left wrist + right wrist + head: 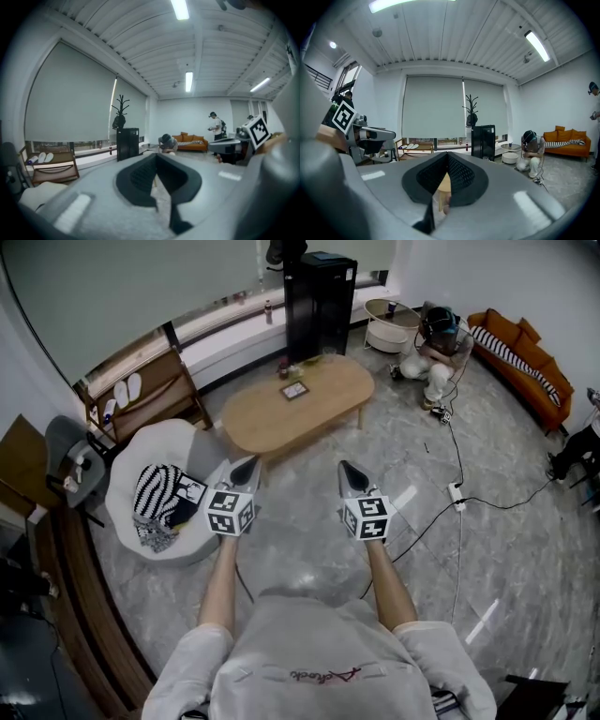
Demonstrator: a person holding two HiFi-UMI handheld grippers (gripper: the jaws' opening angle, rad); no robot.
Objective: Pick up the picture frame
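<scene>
Well ahead of both grippers, the picture frame (294, 390) lies flat on the oval wooden worktop (272, 418), toward its far side — well apart from the jaws. The left gripper (249, 467) and right gripper (347, 472) hover short of the near edge, jaws pressed together and empty. Bare floor (300, 540) lies below — a white chair (150, 446) sits left, a cable (459, 465) right.
</scene>
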